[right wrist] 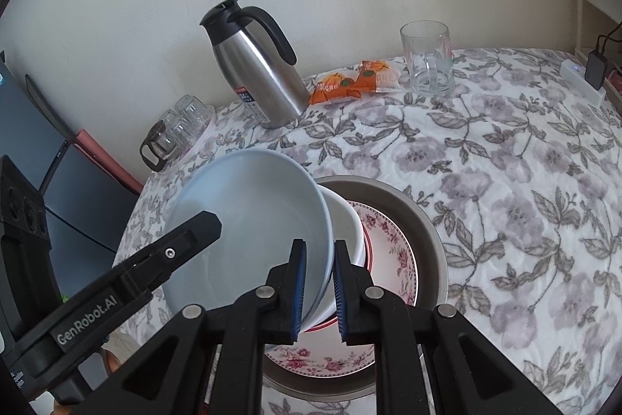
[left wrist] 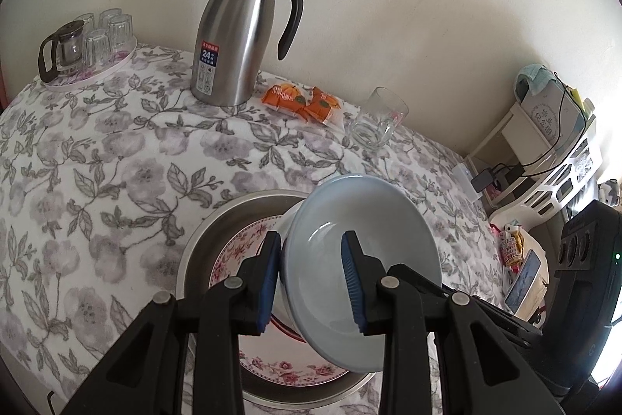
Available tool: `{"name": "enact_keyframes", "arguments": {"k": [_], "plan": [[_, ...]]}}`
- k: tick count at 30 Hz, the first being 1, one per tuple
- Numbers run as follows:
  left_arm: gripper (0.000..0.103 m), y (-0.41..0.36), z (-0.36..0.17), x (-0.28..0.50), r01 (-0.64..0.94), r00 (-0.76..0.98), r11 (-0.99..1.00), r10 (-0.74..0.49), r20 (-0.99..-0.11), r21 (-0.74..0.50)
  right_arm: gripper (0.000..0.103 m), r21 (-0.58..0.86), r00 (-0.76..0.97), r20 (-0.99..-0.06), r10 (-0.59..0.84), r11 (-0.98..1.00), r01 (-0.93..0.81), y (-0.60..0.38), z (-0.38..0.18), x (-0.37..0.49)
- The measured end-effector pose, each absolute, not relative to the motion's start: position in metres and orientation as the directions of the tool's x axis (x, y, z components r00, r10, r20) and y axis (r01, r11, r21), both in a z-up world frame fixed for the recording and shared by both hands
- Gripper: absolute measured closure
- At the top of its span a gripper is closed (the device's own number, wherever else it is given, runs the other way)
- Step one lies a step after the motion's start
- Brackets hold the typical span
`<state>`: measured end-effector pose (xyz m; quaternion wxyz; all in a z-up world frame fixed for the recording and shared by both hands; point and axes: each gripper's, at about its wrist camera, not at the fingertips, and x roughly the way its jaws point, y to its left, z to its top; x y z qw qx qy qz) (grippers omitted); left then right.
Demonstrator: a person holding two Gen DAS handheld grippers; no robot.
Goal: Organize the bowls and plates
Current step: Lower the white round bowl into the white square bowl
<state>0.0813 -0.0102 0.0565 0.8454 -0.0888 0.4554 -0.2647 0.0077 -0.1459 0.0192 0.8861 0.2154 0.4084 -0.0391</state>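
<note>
Floral tablecloth (left wrist: 116,162) | steel pan (right wrist: 427,220) holds floral plate (right wrist: 392,251), centre frame | blue bowl (left wrist: 369,220) tilted above it, nested on white bowl (right wrist: 346,220) | left gripper (left wrist: 311,282) and right gripper (right wrist: 318,290) both clamp its rim | thermos (left wrist: 237,37) behind, glass mug (right wrist: 427,57) upper right.

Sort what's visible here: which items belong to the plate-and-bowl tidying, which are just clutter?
Job items: pale blue ceramic bowl, white bowl, floral-rimmed plate, round metal basin.

Clutter: stainless steel thermos jug, orange snack packets, clear glass mug, tray of glasses.

Both wrist cams close, angled down; share bowl (left wrist: 361,251).
</note>
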Motion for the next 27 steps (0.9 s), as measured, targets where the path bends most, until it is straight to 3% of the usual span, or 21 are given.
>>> {"name": "enact_keyframes", "arguments": {"k": [27], "plan": [[0.071, -0.008, 0.039, 0.094, 0.302, 0.399, 0.848, -0.528, -0.75, -0.436, 0.085, 0.24, 0.634, -0.773, 0.029, 0.938, 0.249, -0.136, 0.012, 0.024]]}}
